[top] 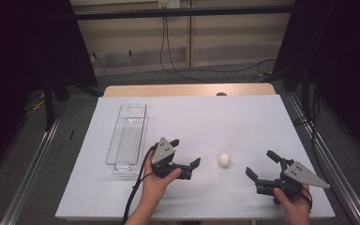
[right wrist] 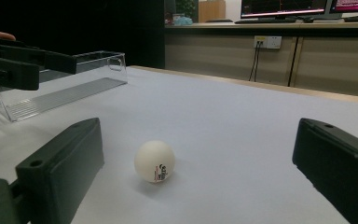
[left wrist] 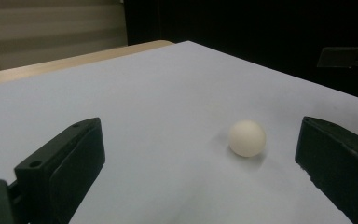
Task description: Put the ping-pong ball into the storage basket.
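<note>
— Both grippers are gaping wide and holding nothing: the left gripper (top: 186, 153) and the right gripper (top: 260, 164) are flanking the ping-pong ball (top: 224, 160), which is sitting loose on the white table (top: 206, 117).

— Risky?

— I'd say so. It's round and light; 1 jaw nudging it first is probably sending it rolling off, away from the clear plastic bin (top: 127, 136).

— And the hands?

— Both are resting low, jaws pointing inward at the ball.
</note>
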The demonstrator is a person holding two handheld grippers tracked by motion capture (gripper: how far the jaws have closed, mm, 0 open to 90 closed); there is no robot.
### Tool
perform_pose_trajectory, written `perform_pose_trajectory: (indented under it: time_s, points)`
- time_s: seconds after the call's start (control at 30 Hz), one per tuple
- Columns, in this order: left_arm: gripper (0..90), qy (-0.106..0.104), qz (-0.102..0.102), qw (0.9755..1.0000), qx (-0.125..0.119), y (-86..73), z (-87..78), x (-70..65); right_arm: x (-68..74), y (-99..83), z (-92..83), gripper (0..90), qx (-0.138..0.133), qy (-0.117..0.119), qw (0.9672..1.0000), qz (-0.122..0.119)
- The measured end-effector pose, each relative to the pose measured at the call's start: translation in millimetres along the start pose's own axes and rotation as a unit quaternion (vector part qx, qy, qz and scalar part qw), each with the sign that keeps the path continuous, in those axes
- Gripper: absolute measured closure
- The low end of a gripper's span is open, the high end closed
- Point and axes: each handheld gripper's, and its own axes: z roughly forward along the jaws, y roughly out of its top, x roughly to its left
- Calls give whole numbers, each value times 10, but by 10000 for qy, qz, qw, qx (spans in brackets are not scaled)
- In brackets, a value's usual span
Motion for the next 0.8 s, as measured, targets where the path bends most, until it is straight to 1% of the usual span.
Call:
perform_pose_trajectory:
  time_s: [0.13,0.17,0.2,0.23,0.27,0.37,0.4,0.43,0.53,0.6,0.73,0.8]
  points:
    - [16,-4,25,10000,7,0,21,-4,5,2,1,16,-6,-11,10000,26]
    - [16,-16,-2,10000,25,0,26,-9,3,1,1,16,2,1,10000,12]
    - [16,-15,-10,10000,9,-1,34,-12,3,1,1,16,3,4,10000,6]
    - [16,-58,-17,10000,-47,-6,47,-12,4,2,2,16,3,5,10000,6]
    - [16,-19,28,10000,44,1,42,-10,5,2,2,16,0,5,10000,9]
    - [16,-36,4,10000,41,-2,59,-21,6,3,1,16,0,0,10000,13]
    - [16,-42,18,10000,36,-1,64,-21,5,2,1,16,0,7,10000,11]
    - [16,-40,85,9999,74,2,61,-12,4,2,1,16,3,9,10000,8]
    - [16,-45,-2,10000,39,0,78,-23,2,2,1,16,3,-15,10000,24]
    - [16,-19,44,10000,48,2,84,-17,4,2,2,16,7,-11,10000,31]
    - [16,-23,33,10000,40,2,102,-23,3,3,2,16,7,9,10000,3]
    - [16,-33,21,10000,44,2,110,-27,3,4,3,16,0,-18,10000,47]
